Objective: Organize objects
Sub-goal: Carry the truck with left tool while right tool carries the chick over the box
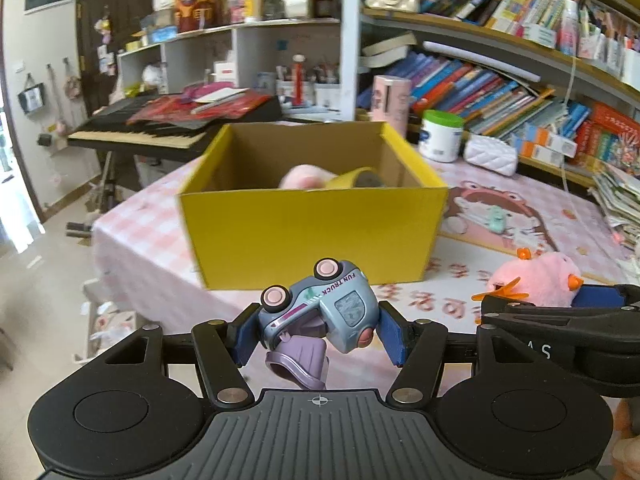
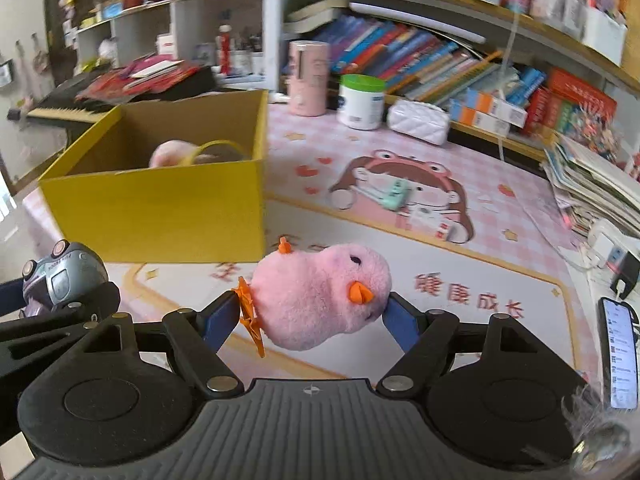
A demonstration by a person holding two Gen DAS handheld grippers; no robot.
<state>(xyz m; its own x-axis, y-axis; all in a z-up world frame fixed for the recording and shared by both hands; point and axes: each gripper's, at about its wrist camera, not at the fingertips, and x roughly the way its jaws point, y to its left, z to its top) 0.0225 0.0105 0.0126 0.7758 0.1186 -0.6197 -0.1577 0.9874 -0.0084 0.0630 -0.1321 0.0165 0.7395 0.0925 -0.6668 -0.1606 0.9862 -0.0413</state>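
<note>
Toy truck (image 1: 320, 308) upside-down, long axis crosswise in left tool (image 1: 318, 330).

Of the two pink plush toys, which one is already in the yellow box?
The plain pink plush lying inside the yellow box beside a tape roll. The other, an orange-beaked pink chick, is outside, held in the right gripper.

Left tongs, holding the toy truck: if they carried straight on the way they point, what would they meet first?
Most likely the near wall of the yellow cardboard box, directly ahead of the left tongs and toy truck. Depth is unclear, so they might clear its rim.
</note>
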